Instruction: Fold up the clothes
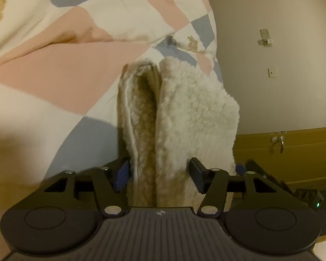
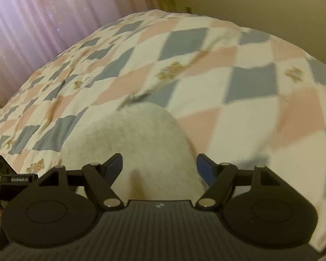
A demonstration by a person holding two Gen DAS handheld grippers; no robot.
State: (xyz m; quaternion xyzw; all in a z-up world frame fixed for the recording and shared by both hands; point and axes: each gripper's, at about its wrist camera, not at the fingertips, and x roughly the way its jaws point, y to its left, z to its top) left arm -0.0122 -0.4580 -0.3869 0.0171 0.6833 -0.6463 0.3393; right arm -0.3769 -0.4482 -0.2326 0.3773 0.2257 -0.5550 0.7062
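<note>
Quilt behind fleece garment between left claw.

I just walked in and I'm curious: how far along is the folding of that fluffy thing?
Midway, I'd guess. Done: the fleece already hangs doubled, two layers with a crease between them. In hand: the left gripper is clamped on that bundle, and the right gripper has fleece between its fingers above the quilt. Left: laying it flat on the quilt; no finished fold lies there.
</note>
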